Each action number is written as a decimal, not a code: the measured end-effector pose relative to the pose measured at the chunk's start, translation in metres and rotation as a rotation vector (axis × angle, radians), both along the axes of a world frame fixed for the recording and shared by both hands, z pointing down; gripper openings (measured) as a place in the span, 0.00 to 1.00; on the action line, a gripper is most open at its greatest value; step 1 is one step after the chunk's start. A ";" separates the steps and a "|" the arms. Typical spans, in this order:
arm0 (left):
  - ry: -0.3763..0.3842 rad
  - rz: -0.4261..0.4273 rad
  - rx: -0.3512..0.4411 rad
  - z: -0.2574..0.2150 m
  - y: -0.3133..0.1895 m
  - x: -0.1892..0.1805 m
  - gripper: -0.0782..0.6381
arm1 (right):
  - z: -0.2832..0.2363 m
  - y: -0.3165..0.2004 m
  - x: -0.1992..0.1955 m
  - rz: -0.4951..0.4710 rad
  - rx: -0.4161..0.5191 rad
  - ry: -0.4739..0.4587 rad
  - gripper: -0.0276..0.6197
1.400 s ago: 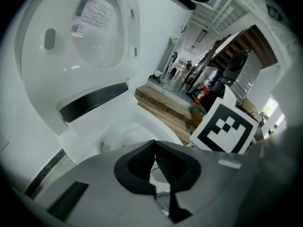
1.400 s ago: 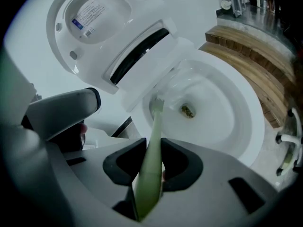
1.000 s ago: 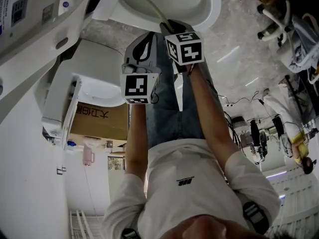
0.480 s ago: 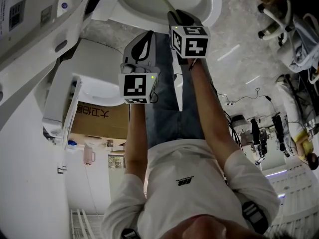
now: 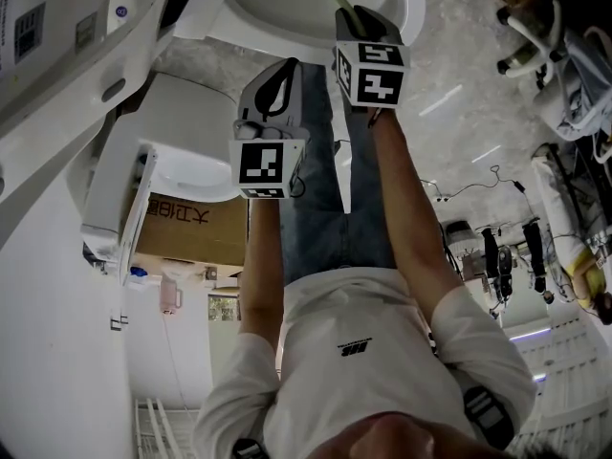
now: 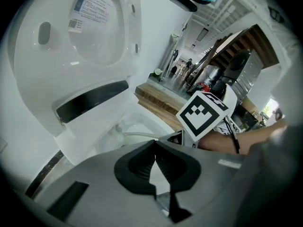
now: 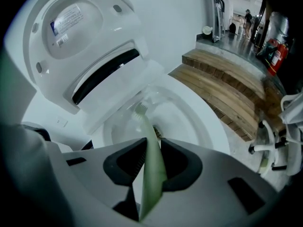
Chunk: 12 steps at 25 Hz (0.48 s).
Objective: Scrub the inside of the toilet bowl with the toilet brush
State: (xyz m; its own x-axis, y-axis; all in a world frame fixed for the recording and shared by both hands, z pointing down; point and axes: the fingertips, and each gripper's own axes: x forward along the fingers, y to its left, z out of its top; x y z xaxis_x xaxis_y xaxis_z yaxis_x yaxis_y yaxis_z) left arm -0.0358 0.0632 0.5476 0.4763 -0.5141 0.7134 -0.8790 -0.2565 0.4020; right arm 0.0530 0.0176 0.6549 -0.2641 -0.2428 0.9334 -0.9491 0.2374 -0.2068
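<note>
My right gripper (image 7: 147,148) clamps the toilet brush (image 7: 152,170), handle running straight ahead, head toward the far wall of the toilet bowl (image 7: 208,126); my left gripper (image 6: 155,148) is closed, empty.

The toilet bowl (image 7: 184,115) is white, the toilet brush (image 7: 152,164) pale green, the planks (image 7: 222,89) at right striped brown.

The right gripper (image 7: 150,150) clamps the pale green handle of the toilet brush (image 7: 147,132) between both jaws. The brush head (image 7: 140,109) sits inside the toilet bowl (image 7: 204,122), close to the rear wall. The toilet lid (image 7: 78,30) stands raised behind the bowl.
</note>
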 end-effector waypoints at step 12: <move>-0.007 -0.004 0.002 0.000 0.003 0.010 0.12 | -0.004 -0.023 0.027 -0.243 0.121 0.177 0.18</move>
State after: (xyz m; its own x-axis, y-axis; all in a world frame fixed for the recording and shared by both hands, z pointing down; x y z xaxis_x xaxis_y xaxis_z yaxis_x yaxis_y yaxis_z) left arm -0.0257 0.0662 0.5478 0.4692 -0.5173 0.7157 -0.8828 -0.2532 0.3957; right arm 0.0802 -0.0057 0.6509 -0.1642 -0.3050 0.9381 -0.8803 0.4744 0.0001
